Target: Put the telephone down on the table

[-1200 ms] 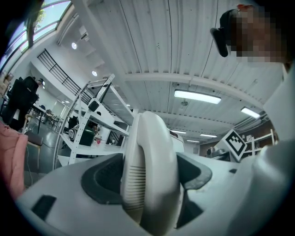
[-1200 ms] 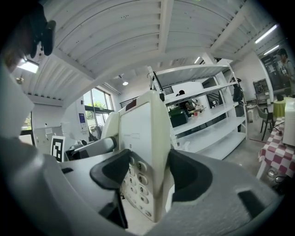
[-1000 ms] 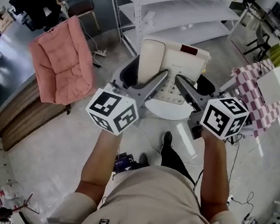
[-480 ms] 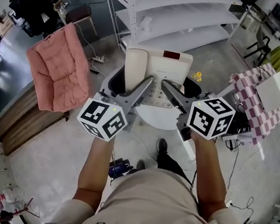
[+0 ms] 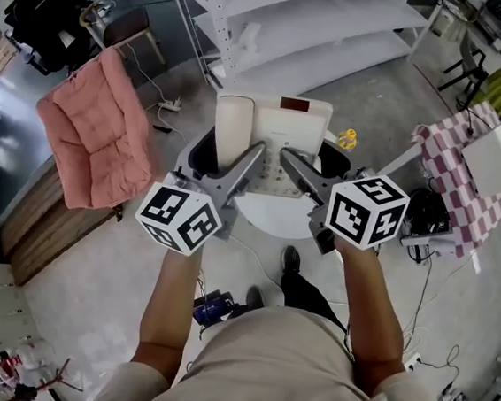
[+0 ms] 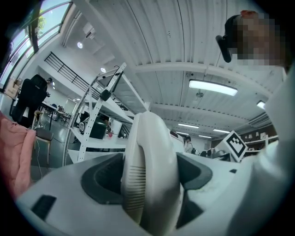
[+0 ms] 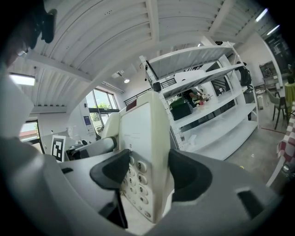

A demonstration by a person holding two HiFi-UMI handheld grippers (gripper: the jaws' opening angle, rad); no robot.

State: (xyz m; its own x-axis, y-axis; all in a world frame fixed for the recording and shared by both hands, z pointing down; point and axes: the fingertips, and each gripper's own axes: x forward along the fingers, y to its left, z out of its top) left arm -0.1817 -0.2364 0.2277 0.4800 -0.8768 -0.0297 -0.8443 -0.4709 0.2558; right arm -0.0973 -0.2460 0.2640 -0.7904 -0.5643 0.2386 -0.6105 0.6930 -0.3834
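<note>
**Desk:** Where is the telephone (image 5: 279, 140)?

**Photographer:** It is held over the round white table (image 5: 271, 217), face up toward the head camera. Whether it touches the table I cannot tell.

**Desk:** And the claws?

**Photographer:** Both are clamped on it. The left gripper (image 5: 256, 151) grips the telephone by its handset (image 5: 233, 133), with one dark pad on each side of the handset. The right gripper (image 5: 286, 157) pinches the base's right edge, one pad on the keypad (image 7: 134, 177) and the other behind the casing.

**Desk:** The arms?

**Photographer:** Both bare forearms reach forward from the body toward the table and angle inward, so the two sets of jaws converge. The left forearm (image 5: 174, 294) is on the table's left and the right forearm (image 5: 367, 314) on its right. The marker cubes sit on the near side of the table.

**Desk:** Surroundings?

**Photographer:** A pink cushion (image 5: 93, 134) lies left of the table and a checked cloth (image 5: 454, 172) right of it. White shelving (image 5: 313, 24) stands beyond it.
</note>
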